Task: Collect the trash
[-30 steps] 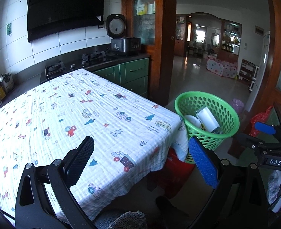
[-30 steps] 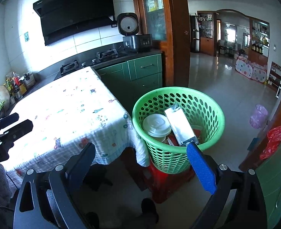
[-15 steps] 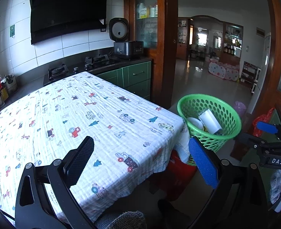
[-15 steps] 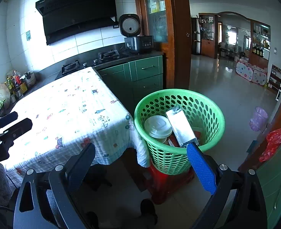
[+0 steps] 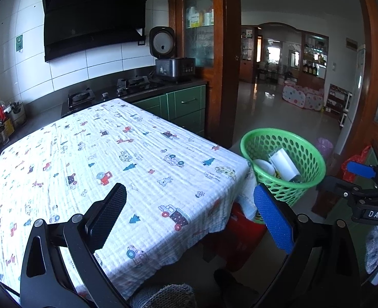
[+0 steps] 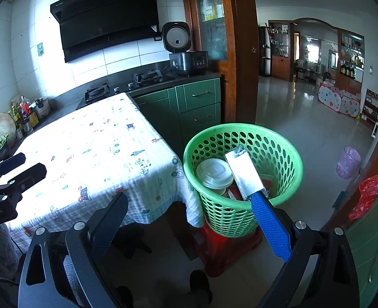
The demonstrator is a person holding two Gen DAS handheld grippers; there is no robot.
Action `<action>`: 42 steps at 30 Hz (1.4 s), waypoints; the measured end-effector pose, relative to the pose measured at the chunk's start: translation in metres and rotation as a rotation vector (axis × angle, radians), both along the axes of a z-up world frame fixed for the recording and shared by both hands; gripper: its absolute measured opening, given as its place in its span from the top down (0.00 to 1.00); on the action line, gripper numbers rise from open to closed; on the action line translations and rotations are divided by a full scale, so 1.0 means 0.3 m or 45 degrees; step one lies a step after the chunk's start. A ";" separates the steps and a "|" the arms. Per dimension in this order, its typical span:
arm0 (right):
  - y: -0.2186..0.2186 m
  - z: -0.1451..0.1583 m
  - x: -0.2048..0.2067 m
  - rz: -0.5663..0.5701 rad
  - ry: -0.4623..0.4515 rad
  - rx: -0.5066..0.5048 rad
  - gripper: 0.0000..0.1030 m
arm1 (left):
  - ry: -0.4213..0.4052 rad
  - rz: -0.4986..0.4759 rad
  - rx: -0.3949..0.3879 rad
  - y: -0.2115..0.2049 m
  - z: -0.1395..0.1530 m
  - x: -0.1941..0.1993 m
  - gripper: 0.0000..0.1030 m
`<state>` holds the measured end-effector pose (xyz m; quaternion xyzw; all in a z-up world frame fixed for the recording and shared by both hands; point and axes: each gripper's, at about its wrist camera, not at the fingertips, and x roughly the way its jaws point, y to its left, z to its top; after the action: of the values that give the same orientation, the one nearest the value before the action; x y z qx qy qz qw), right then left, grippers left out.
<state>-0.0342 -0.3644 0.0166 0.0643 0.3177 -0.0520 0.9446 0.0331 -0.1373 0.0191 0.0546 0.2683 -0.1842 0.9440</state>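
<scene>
Green basket holding white lidded cup and silver carton, both claws spread, empty.

Our left gripper is a matte black frame of triangular cut-out arms pinned with silver screws. One of its fingers carries a black ribbed pad, the other a bright blue textured pad. Our right gripper is built alike, black pad opposite blue pad. Seen from the left camera, its body bears a white "DAS" label. Grey knit fabric shows beside it.
</scene>
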 end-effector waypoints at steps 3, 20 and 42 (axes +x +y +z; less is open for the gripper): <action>0.006 0.002 0.000 0.007 -0.003 0.003 0.09 | -0.002 0.009 -0.004 0.005 0.001 -0.006 0.05; 0.071 0.003 0.016 0.110 -0.022 0.012 0.09 | -0.004 0.087 -0.005 0.049 0.015 -0.021 0.05; 0.192 0.010 0.050 0.247 -0.048 -0.016 0.09 | -0.010 0.190 -0.001 0.134 0.030 -0.027 0.05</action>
<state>-0.0192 -0.3068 0.0196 0.0283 0.3044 0.0388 0.9513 0.0251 -0.0971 0.0280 0.0347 0.2679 -0.1131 0.9562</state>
